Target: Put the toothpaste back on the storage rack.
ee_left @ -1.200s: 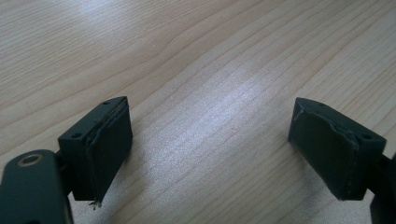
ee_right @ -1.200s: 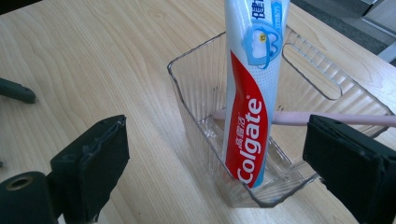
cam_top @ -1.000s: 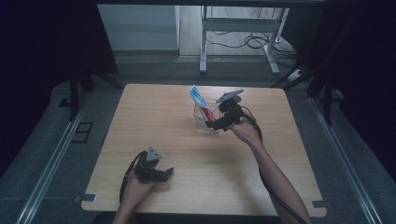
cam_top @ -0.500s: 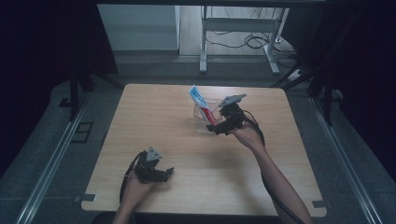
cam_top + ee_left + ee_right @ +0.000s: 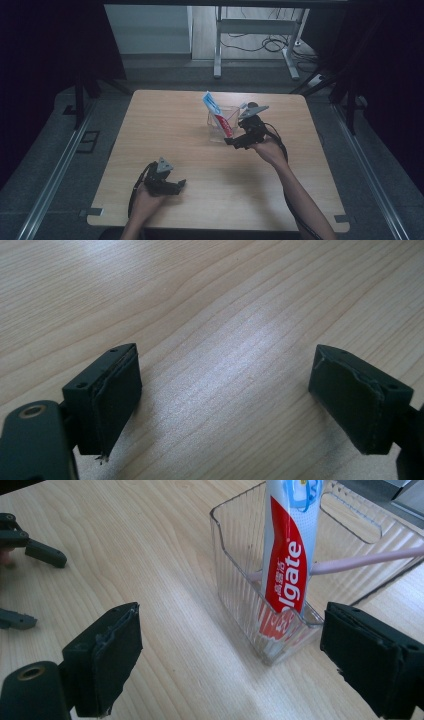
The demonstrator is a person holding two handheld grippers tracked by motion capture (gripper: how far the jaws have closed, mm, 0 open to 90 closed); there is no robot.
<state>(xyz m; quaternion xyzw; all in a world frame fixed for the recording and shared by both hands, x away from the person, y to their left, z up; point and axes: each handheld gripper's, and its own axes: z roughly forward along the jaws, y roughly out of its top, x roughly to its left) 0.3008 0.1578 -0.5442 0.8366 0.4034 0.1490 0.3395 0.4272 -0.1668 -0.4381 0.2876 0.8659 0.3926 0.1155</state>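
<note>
A clear ribbed plastic container (image 5: pixel 220 131) stands past the middle of the table. A red, white and blue toothpaste tube (image 5: pixel 214 108) leans upright in it. In the right gripper view the container (image 5: pixel 240 595) is just ahead, with the tube (image 5: pixel 285 565) and a pink toothbrush handle (image 5: pixel 365 560) inside. My right gripper (image 5: pixel 230 655) is open, empty, and just short of the container's corner; the high view puts this right gripper (image 5: pixel 236 142) at the container's right. My left gripper (image 5: pixel 179 186) rests near the front edge, and this left gripper (image 5: pixel 225 400) is open over bare wood.
The wooden table (image 5: pixel 165 125) has bare room at the left and in the middle. Dark curtains flank both sides. Beyond the far edge stand a metal frame's legs (image 5: pixel 218 55) and floor cables (image 5: pixel 260 42). Floor rails (image 5: pixel 50 175) run beside the table.
My right gripper has drawn back a little from the container toward the near side, still open. The left gripper, the container and the tube have kept their places.
</note>
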